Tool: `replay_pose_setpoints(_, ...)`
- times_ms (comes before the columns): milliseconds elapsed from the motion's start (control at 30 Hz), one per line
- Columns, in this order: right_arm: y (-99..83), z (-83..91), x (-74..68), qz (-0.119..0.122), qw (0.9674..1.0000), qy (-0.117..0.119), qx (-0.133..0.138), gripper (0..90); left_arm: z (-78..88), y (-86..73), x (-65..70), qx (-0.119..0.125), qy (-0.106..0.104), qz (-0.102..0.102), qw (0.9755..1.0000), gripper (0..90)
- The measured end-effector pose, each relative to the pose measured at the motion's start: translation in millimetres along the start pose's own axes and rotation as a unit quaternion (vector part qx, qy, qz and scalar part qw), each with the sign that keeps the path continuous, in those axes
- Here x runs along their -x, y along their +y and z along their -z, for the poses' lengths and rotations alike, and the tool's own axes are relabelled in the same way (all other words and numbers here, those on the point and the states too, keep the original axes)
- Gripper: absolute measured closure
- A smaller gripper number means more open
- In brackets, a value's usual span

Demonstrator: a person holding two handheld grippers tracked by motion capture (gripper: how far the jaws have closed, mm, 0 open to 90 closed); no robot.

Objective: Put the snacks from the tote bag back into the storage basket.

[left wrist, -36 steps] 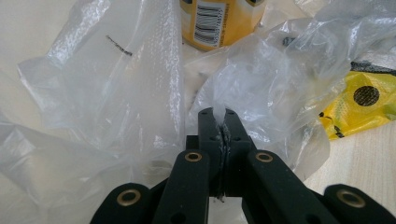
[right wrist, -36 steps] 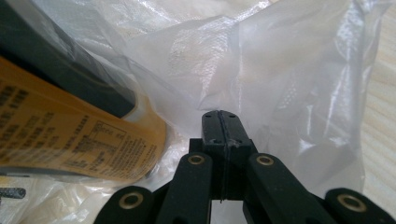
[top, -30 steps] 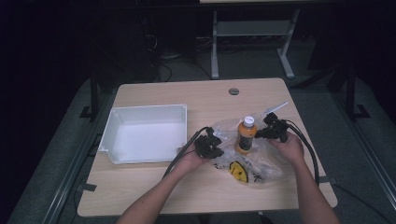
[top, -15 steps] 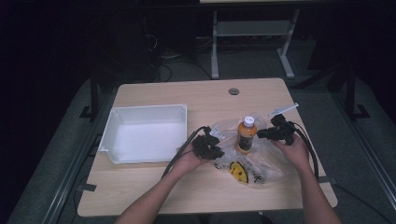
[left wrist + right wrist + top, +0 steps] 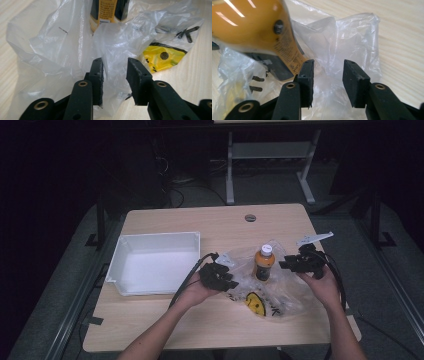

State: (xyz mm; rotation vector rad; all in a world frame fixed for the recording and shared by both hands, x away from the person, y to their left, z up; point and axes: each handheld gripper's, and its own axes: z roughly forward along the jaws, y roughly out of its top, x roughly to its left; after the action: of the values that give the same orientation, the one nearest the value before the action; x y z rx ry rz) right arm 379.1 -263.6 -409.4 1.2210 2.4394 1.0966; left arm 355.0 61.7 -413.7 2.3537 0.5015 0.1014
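Both hands have drawn back from the bottle (image 5: pixel 264 263) since a second ago, and each gripper's jaws have just been opening, with only loose bag film between them. The left gripper (image 5: pixel 226 281), at the bottle's 8 o'clock, and the right gripper (image 5: pixel 287 265), at its 3 o'clock, are both spread and pinch nothing. The orange bottle stands upright, white cap up, inside the crumpled clear bag (image 5: pixel 280 292) on the table (image 5: pixel 210 222), with a white tray (image 5: pixel 155 262) at its 9 o'clock
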Motion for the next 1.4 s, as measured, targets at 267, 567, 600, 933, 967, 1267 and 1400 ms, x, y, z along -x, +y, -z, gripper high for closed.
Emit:
replay_pose_setpoints(267,-9.9,16.0,-3.0,-0.012,0.9998,-0.004,0.013,52.9,15.5,-1.6,0.4,0.010,-0.006,0.003,0.9999,57.7)
replay_pose_setpoints(567,-15.8,33.0,-14.7,-0.010,0.9994,-0.007,0.032,47.2,32.1,-1.9,1.9,0.018,-0.011,-0.006,0.9998,51.0)
replay_pose_setpoints(600,-16.8,34.7,-15.9,-0.010,0.9993,-0.008,0.035,46.4,34.0,-1.9,2.4,0.019,-0.011,-0.002,0.9998,50.2)
replay_pose_setpoints(933,-27.6,46.2,-27.3,-0.007,0.9989,-0.013,0.044,40.1,49.9,2.0,-0.7,0.027,-0.013,-0.002,0.9996,46.2)
replay_pose_setpoints(967,-28.8,47.3,-28.2,-0.009,0.9989,-0.012,0.044,39.7,51.0,2.5,-1.7,0.026,-0.013,-0.003,0.9996,46.0)
replay_pose_setpoints(1267,-42.3,53.7,-31.5,-0.014,0.9984,-0.010,0.054,36.0,55.7,14.2,-4.1,0.025,-0.013,-0.006,0.9996,43.7)
replay_pose_setpoints(1400,-45.2,55.5,-32.3,-0.016,0.9984,-0.009,0.053,35.0,55.5,22.3,-4.0,0.023,-0.016,-0.008,0.9996,42.3)
